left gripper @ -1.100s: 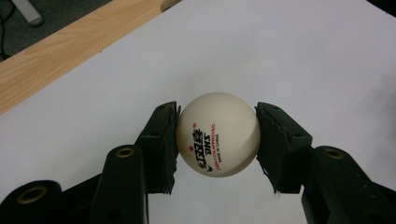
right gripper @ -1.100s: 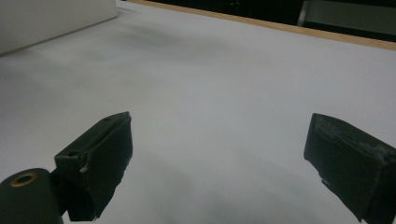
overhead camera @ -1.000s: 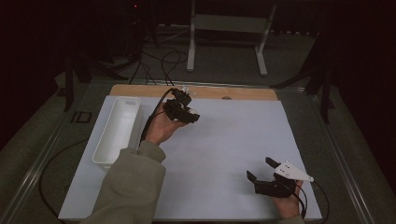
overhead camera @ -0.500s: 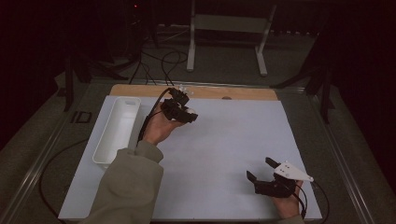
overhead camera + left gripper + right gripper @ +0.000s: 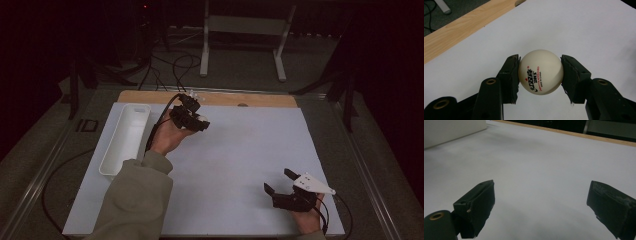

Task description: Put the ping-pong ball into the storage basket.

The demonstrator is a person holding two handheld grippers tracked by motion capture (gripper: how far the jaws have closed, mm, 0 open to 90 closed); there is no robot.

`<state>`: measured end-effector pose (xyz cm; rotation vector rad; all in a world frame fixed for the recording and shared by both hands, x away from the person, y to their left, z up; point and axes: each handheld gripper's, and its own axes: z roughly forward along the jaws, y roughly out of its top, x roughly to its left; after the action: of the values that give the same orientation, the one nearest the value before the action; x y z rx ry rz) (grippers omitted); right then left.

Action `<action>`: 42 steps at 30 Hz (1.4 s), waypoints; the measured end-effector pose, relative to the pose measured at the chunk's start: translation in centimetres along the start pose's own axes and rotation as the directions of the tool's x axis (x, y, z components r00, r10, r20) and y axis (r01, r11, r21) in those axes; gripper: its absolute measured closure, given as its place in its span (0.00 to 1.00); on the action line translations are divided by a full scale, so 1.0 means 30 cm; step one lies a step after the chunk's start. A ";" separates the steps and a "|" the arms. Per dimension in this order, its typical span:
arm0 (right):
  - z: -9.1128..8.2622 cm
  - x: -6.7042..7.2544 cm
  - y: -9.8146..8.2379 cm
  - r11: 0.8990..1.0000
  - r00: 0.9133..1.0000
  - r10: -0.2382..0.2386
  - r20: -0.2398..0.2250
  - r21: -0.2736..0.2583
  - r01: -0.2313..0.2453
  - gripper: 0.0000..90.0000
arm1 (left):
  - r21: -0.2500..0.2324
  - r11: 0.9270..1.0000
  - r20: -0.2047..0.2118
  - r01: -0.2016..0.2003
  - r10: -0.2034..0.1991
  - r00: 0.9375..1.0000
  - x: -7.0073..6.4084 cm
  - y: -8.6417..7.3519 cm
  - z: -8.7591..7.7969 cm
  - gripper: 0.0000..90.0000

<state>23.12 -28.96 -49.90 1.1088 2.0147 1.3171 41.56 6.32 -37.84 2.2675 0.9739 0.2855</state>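
A: The left claw (image 5: pixel 540 72) pinches the table tennis ball (image 5: pixel 540 71) between both pads, above the white tabletop (image 5: pixel 240 150) just right of the white tray (image 5: pixel 125 142). What now?

B: I'd say keep the squeeze light and centred, carry it over the tray's rim, then release low.

A: Obstacles?

B: None nearby. The right claw (image 5: pixel 541 207) gapes empty, well apart from the tray.

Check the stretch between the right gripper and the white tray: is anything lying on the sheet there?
Nothing: in the high view, bare white sheet separates the right gripper from the tray, apart from the person's sleeve.
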 end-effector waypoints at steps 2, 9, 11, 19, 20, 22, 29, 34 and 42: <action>0.000 0.000 0.000 1.000 1.000 -0.002 0.000 0.000 0.002 0.08 | 0.000 1.000 0.000 0.003 -0.003 1.000 0.001 -0.001 -0.002 0.57; 0.001 0.000 0.000 1.000 1.000 -0.003 -0.001 -0.002 0.003 0.08 | -0.007 1.000 -0.004 0.006 -0.006 1.000 0.007 -0.005 -0.013 0.57; 0.001 -0.001 0.000 1.000 1.000 -0.007 -0.001 -0.001 0.007 0.08 | -0.005 1.000 -0.005 0.006 -0.006 1.000 0.009 -0.006 -0.015 0.57; 0.002 0.000 -0.001 1.000 1.000 -0.004 -0.002 -0.002 0.004 0.08 | -0.008 1.000 -0.009 0.011 -0.011 1.000 0.016 -0.010 -0.024 0.57; 0.002 0.000 -0.001 1.000 1.000 -0.004 -0.002 -0.001 0.004 0.08 | -0.006 1.000 -0.010 0.008 -0.009 1.000 0.018 -0.010 -0.025 0.57; 0.002 -0.001 -0.001 1.000 1.000 -0.004 -0.002 -0.001 0.004 0.08 | -0.006 1.000 -0.011 0.009 -0.010 1.000 0.020 -0.012 -0.028 0.57; 0.002 0.000 -0.001 1.000 1.000 -0.004 0.000 -0.001 0.004 0.08 | -0.014 1.000 -0.013 0.014 -0.014 1.000 0.026 -0.014 -0.038 0.57; 0.001 -0.001 -0.001 1.000 1.000 -0.004 0.001 -0.001 0.004 0.08 | -0.004 1.000 -0.018 0.009 -0.009 1.000 0.031 -0.017 -0.043 0.57; 0.001 -0.001 -0.001 1.000 1.000 -0.003 0.002 -0.001 0.003 0.08 | -0.007 1.000 -0.022 0.014 -0.014 1.000 0.039 -0.022 -0.056 0.57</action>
<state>23.15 -28.99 -49.93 1.1054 2.0138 1.3148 41.29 8.31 -37.04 2.2550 0.9979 0.3086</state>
